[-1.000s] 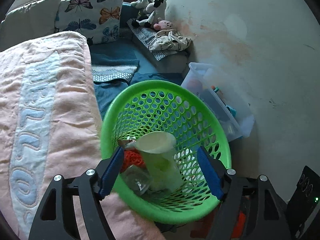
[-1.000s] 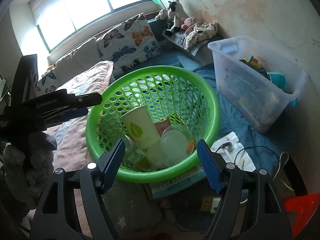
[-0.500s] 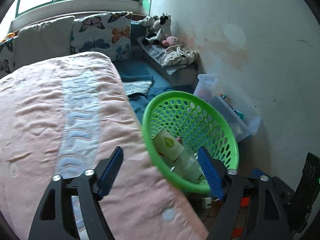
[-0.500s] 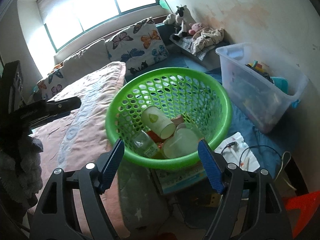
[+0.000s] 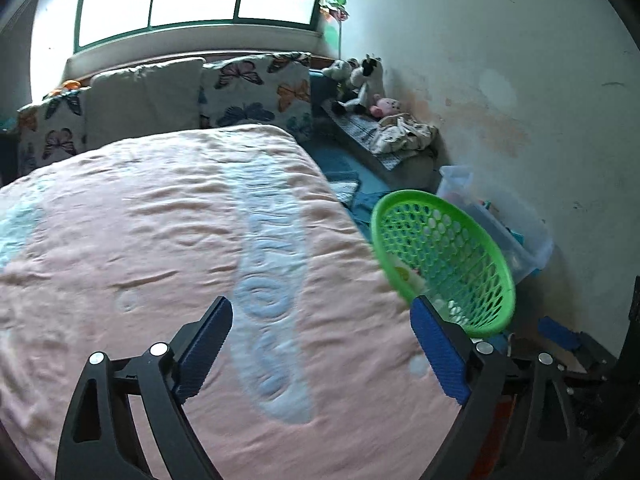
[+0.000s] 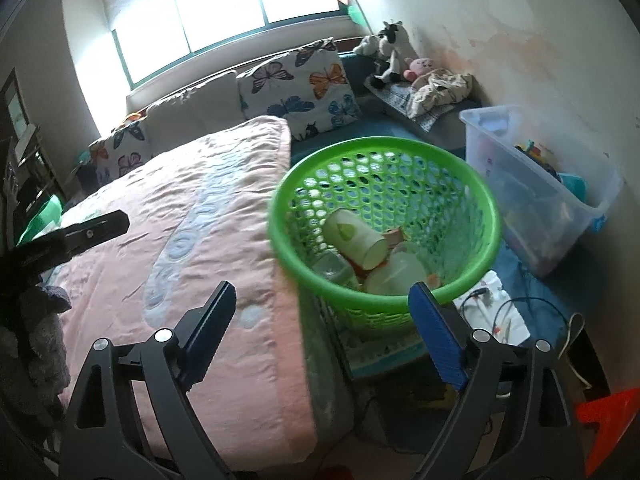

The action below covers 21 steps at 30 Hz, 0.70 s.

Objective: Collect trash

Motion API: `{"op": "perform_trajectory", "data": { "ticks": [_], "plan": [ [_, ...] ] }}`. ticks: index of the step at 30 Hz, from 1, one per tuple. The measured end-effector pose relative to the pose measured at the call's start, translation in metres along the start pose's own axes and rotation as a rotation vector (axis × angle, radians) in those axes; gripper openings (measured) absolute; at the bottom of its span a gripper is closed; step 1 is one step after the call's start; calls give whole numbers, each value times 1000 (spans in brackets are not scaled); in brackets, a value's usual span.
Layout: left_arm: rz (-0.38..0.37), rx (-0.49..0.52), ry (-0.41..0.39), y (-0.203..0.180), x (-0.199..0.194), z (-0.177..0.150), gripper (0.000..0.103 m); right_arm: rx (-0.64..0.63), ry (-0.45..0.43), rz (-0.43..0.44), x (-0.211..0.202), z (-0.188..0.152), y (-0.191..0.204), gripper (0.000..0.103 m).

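A green perforated basket (image 6: 472, 196) stands beside the bed; it also shows in the left wrist view (image 5: 496, 264). It holds trash: a white paper cup with a green leaf mark (image 6: 354, 236), a clear plastic bottle (image 6: 334, 266) and a clear plastic cup (image 6: 394, 276). My left gripper (image 5: 320, 352) is open and empty above the pink blanket (image 5: 160, 240). My right gripper (image 6: 320, 336) is open and empty, hovering above the blanket's edge and the basket's near rim.
A clear storage bin of toys (image 6: 540, 188) stands against the wall right of the basket. Butterfly pillows (image 6: 298, 84) and stuffed toys (image 6: 390, 56) lie at the back. Cables and papers (image 6: 492, 316) lie on the floor. The left gripper's arm (image 6: 68, 236) shows at left.
Both grippers have pulled back and up from the basket and swung left over the bed. The cup in the basket has tipped onto its side.
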State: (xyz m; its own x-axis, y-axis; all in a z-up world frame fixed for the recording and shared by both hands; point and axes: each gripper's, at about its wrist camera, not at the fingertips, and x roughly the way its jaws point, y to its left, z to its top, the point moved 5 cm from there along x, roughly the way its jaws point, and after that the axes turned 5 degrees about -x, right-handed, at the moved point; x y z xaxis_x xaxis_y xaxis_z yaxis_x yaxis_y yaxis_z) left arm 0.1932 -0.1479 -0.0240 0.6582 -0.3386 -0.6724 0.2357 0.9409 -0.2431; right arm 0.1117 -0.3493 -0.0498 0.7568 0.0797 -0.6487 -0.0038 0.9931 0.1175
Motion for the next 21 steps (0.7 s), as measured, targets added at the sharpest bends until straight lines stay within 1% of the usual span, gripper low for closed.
{"op": "perform_trajectory", "data": {
  "ticks": [5, 8, 15, 18, 21],
  "plan": [
    [41, -18, -6, 26, -18, -11, 88, -29, -2, 9, -3, -4, 21, 90],
    [78, -30, -15, 41, -29, -18, 94, -39, -1, 18, -5, -6, 32, 90],
    [142, -41, -44, 69, -54, -31, 95, -66, 8, 32, -3, -9, 50, 93],
    [186, -30, -59, 78, -64, -37, 96, -76, 13, 44, -2, -12, 59, 97],
    [204, -36, -67, 86, -71, -43, 96, -94, 13, 40, -1, -14, 68, 98]
  ]
}}
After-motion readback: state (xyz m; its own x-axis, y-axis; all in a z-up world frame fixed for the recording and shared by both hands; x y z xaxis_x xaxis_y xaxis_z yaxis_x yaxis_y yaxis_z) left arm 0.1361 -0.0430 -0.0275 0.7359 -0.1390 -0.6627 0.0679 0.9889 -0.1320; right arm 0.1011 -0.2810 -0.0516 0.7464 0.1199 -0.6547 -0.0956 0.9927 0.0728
